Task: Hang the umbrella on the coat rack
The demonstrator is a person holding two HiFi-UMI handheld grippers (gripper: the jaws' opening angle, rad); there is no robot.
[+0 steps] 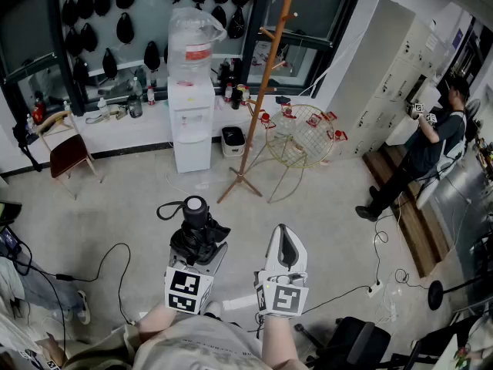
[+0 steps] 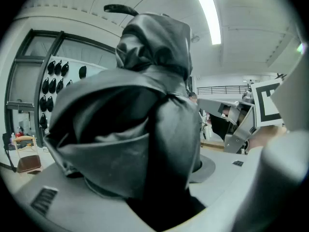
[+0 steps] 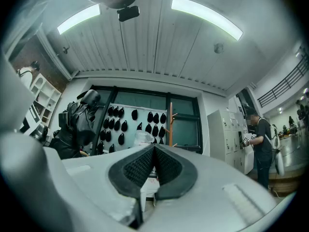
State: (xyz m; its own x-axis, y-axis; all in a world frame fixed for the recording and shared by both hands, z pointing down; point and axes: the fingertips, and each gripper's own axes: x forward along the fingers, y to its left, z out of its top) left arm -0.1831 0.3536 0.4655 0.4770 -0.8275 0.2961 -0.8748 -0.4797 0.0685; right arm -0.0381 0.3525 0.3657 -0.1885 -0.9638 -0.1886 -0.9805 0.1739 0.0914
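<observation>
So the left gripper [image 1: 197, 247] was clamped on a folded black umbrella [image 1: 194, 209]. In the left gripper view the bunched fabric [image 2: 145, 120] filled pretty much the whole space between the jaws. The umbrella stood roughly upright in the grip, with its wrist strap [image 1: 169, 210] looping off to the side away from the right gripper. It was well short of the wooden coat rack [image 1: 266, 83] and low in the head view, on the person's side of it and nowhere near the pegs.

The right gripper [image 1: 283, 236] sat just beside the left one, about as far from the coat rack, and it was clenched on nothing. In the right gripper view its ribbed pads [image 3: 145, 164] met edge to edge, with the rack [image 3: 170, 124] visible far behind them.

A water dispenser [image 1: 191, 122] stood just left of the rack's feet, with a folding chair [image 1: 68, 154] further left. A round wire basket [image 1: 300, 145] was just to the rack's right. Another person [image 1: 427, 149] stood well off to the rack's right, by the lockers.
</observation>
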